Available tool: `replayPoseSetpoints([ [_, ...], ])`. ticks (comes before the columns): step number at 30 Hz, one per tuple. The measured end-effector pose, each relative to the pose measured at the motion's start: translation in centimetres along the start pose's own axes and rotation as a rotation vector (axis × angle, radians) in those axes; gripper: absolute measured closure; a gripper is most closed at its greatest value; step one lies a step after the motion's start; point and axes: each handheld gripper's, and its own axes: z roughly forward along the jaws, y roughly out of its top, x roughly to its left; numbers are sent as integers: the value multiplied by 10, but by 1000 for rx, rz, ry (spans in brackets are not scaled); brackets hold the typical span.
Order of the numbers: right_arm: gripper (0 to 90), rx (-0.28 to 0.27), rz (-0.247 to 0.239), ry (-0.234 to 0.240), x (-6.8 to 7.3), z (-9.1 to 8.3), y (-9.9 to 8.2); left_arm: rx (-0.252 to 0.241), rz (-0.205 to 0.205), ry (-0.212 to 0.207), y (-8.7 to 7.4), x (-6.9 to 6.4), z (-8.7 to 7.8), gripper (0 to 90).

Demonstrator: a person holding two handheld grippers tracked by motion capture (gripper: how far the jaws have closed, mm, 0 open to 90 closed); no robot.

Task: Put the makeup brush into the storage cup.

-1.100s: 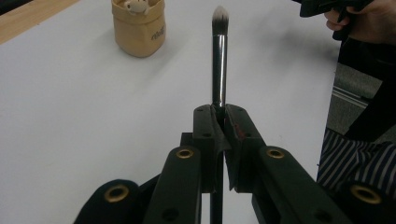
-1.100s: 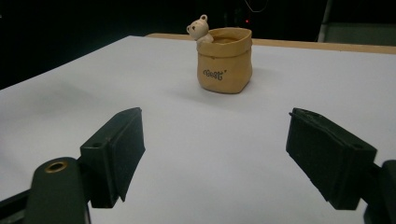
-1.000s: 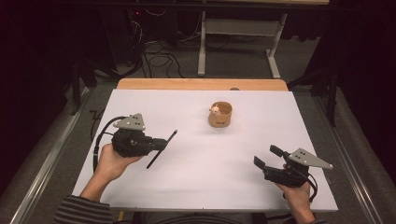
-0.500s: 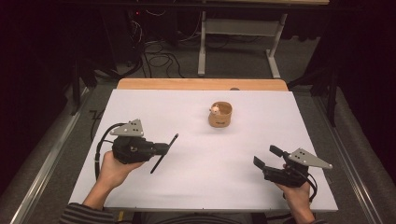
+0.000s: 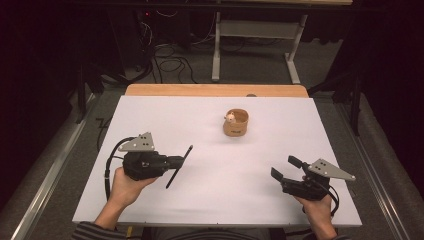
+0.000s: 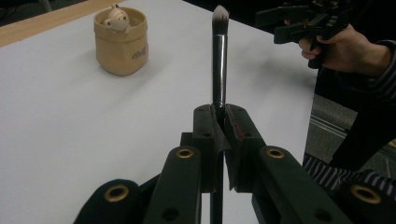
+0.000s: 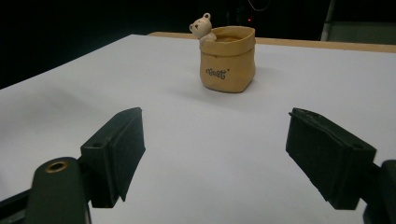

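We logged the scene from the left edge of the white table (image 5: 150,115) across to the right.

Left hand (image 5: 125,185): it came in from the near edge, forearm angled up and inward, fingers wrapped around the body of the left gripper (image 5: 176,162), which lay roughly level and pointed toward the table's middle. Its jaws were clamped tight on the handle of a makeup brush (image 5: 179,167). In the left gripper view the brush (image 6: 218,60) stood straight out from between the closed pads.

Brush: slim black handle, a shiny dark metal ferrule, and a small rounded tuft with pale tips. From above it ran diagonally, one end toward the near edge and the other toward the far right. We could not tell whether the lower end touched the table.

Centre, toward the far edge: a tan pouch-shaped pot (image 5: 236,123) with a small pale bear figure (image 5: 230,118) at its rim, standing upright, well apart from both grippers.

Right hand (image 5: 317,212): it rose from the near right corner and held the right gripper (image 5: 286,168) low over the table, pointed up-left toward the pot. Its jaws stood wide apart with nothing between them
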Motion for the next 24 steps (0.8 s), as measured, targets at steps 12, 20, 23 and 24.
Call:
replayPoseSetpoints([
  [12,209,6,0,10,1,2,0,-12,-21,9,-9,0,8,836],
  [20,212,6,1,33,3,3,0,-22,-26,19,-13,-1,11,836],
  [23,214,6,8,36,2,3,1,-30,-25,27,-13,-1,11,836],
  [24,214,4,9,37,2,4,1,-33,-26,29,-13,-1,10,836],
])
